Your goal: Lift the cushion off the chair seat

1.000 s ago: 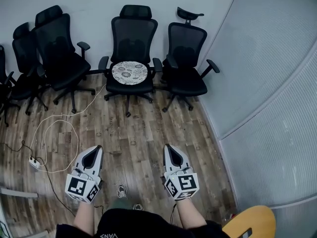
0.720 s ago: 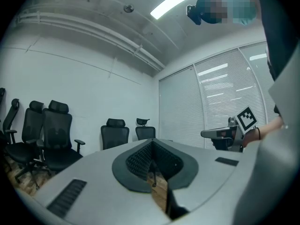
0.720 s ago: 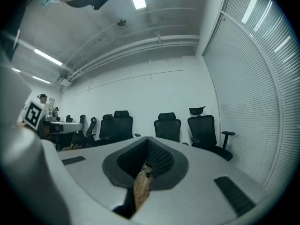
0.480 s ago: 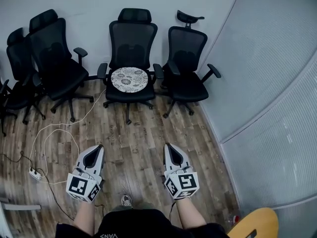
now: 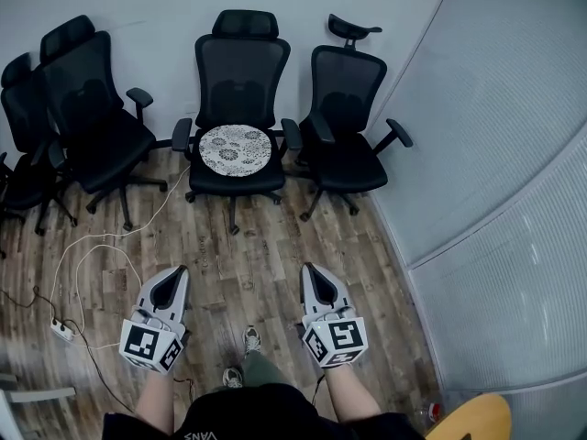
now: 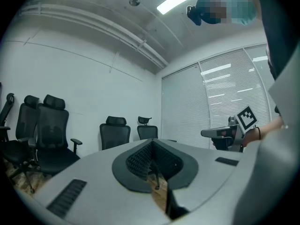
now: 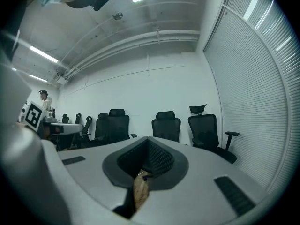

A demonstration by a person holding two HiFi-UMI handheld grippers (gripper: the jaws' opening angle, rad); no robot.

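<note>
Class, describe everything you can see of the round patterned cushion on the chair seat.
The cushion is round and flat, pale with a dark, floral-looking pattern, and looks like fabric. It lies level on the seat of a black mesh chair, between the armrests, and covers most of the seat. Only the seat touches it. The left claw and right claw are well short of it, over the wooden floor.

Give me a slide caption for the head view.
Left gripper and right gripper, both shut and empty, point toward the round patterned cushion on a black office chair.
</note>
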